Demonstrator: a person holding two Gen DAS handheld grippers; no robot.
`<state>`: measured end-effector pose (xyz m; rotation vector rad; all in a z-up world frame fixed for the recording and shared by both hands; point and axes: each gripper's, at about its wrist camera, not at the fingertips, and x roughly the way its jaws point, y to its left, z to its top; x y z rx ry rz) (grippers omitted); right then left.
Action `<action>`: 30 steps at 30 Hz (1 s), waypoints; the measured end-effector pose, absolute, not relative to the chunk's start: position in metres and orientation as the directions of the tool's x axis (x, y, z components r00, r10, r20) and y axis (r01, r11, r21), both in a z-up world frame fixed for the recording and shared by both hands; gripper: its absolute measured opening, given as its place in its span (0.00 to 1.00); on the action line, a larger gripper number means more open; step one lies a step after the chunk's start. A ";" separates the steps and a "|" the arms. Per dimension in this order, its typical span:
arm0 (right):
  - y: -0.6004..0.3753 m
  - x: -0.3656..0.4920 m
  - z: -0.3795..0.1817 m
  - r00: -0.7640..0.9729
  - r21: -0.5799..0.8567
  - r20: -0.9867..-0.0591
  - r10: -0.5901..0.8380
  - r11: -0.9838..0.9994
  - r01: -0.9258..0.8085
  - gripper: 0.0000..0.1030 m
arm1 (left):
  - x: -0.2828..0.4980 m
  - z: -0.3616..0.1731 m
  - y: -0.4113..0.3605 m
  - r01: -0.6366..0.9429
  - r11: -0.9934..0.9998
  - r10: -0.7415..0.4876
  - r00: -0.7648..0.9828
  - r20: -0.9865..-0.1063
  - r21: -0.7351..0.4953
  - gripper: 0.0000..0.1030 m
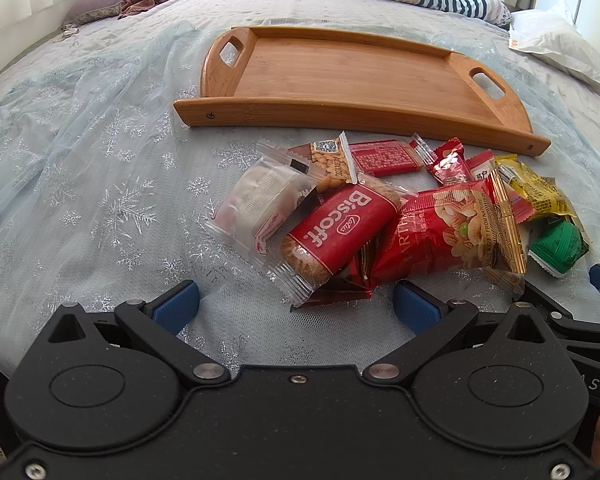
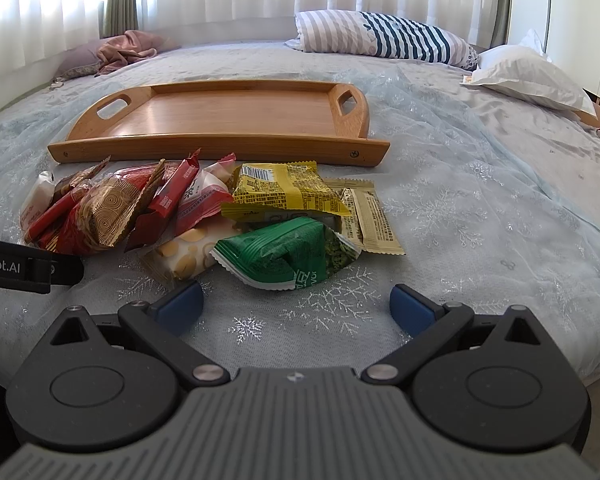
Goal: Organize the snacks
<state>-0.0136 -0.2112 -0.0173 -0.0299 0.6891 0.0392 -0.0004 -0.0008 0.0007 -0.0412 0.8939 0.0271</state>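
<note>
Left view: your left gripper [image 1: 296,304] is wide open and holds nothing. The Biscoff [image 1: 340,232] lies just ahead, leaning on the nut bag [image 1: 452,232] and a clear pack [image 1: 256,204]. If you close here, you may catch two wrappers together, and one could slip out.

Right view: your right gripper [image 2: 296,306] is also wide open and empty, near the green pack [image 2: 284,254]. The tray [image 2: 220,148] beyond the pile is empty; its raised rim could catch a low-carried snack.
</note>
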 end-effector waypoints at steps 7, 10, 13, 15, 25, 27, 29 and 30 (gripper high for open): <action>-0.211 -0.014 -0.018 0.772 -0.016 -0.635 0.026 0.999 -0.046 1.00 | 0.000 0.001 -0.001 -0.041 0.999 0.007 0.627 -0.779 -0.024 1.00; -0.211 -0.014 -0.019 0.772 -0.015 -0.635 0.026 0.999 -0.046 1.00 | 0.000 0.001 -0.001 -0.041 0.999 0.007 0.627 -0.779 -0.024 1.00; -0.210 -0.014 -0.021 0.774 -0.017 -0.633 0.025 0.999 -0.046 1.00 | -0.001 0.001 -0.001 -0.041 0.999 0.007 0.627 -0.779 -0.024 1.00; -0.210 -0.013 -0.018 0.775 -0.017 -0.631 0.025 0.999 -0.046 1.00 | -0.001 0.001 -0.001 -0.041 0.999 0.007 0.627 -0.779 -0.024 1.00; -0.211 -0.015 -0.019 0.777 -0.019 -0.629 0.024 0.999 -0.047 1.00 | -0.001 0.001 -0.001 -0.041 0.999 0.008 0.628 -0.778 -0.023 1.00; -0.211 -0.016 -0.019 0.778 -0.019 -0.627 0.024 0.999 -0.047 1.00 | -0.001 0.001 -0.001 -0.041 0.999 0.008 0.628 -0.778 -0.023 1.00; -0.211 -0.016 -0.019 0.779 -0.020 -0.627 0.024 0.999 -0.047 1.00 | -0.001 0.001 -0.001 -0.041 0.999 0.008 0.628 -0.778 -0.023 1.00; -0.211 -0.016 -0.018 0.779 -0.020 -0.627 0.024 0.999 -0.047 1.00 | -0.001 0.001 -0.001 -0.041 0.999 0.008 0.628 -0.778 -0.023 1.00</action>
